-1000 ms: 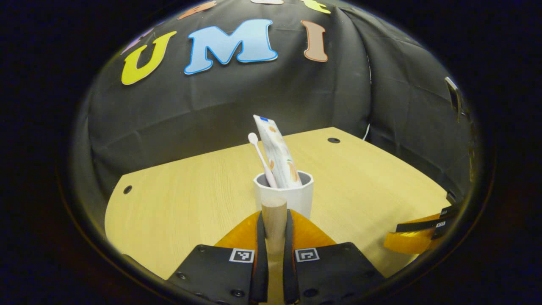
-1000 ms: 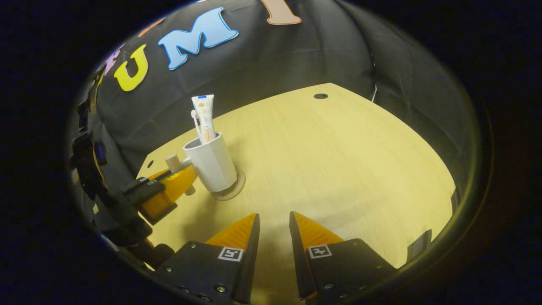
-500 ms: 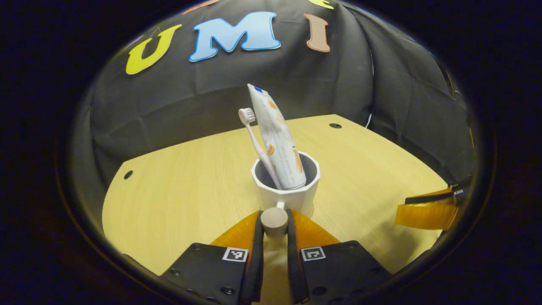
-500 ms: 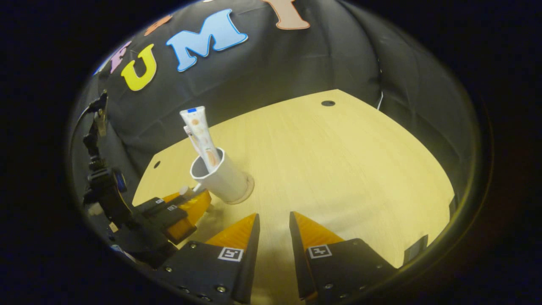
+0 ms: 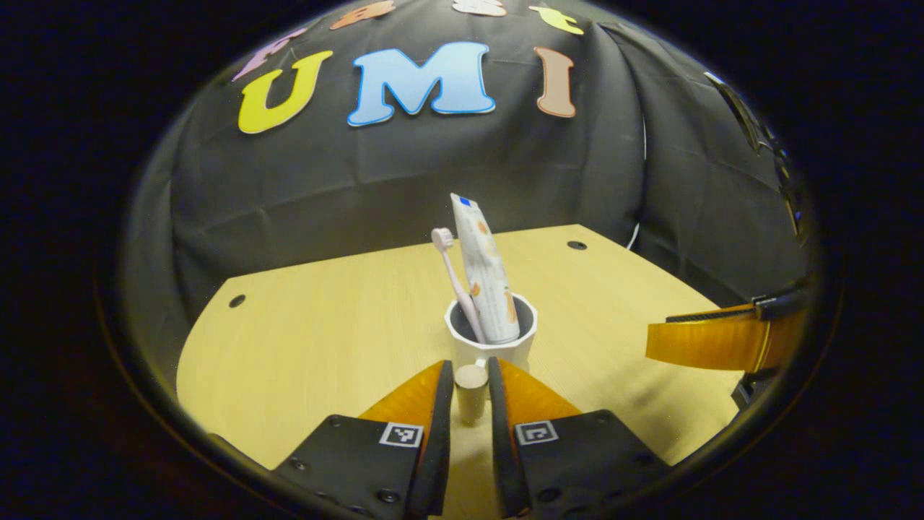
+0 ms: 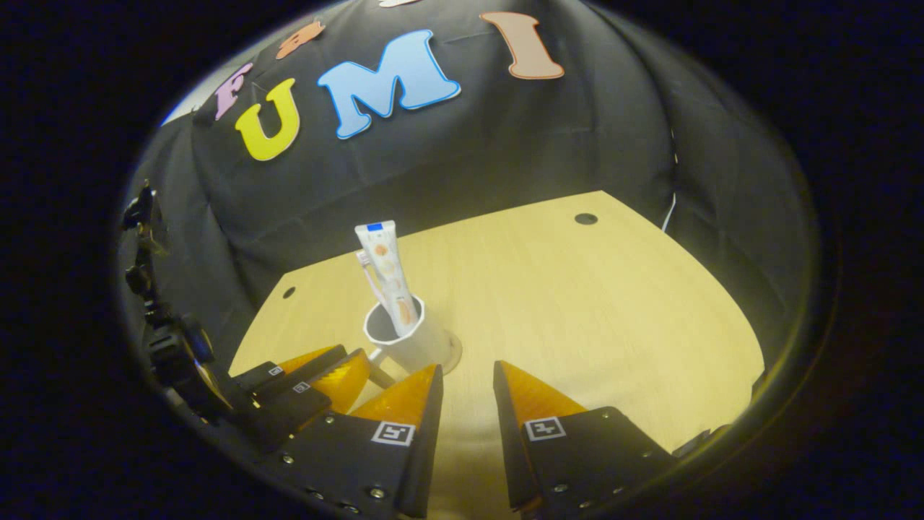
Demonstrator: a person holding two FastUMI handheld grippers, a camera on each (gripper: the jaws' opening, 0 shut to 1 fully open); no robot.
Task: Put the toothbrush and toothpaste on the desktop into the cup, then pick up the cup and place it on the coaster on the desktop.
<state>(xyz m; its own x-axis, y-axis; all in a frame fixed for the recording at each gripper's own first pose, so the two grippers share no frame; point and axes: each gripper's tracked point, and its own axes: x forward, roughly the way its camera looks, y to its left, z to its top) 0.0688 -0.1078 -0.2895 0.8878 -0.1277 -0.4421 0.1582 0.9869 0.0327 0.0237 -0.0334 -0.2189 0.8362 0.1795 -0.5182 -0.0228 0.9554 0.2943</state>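
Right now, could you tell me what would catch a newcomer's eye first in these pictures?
The white cup near the middle of the wooden desktop, with a toothpaste tube and pink toothbrush sticking up from it. Next, the left gripper, its jaws around the cup's wooden handle.

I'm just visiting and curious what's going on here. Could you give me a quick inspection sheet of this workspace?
Surface: pale wooden desk, holes near its corners.
Job's things: toothbrush and toothpaste stand in the white cup; cup sits on the coaster.
Clutter: nothing seen.
Grippers: left gripper flanks the cup's wooden handle, contact unclear; right gripper open, empty.
Cables: a thin white one at the desk's far corner.
Surroundings: black cloth wall.
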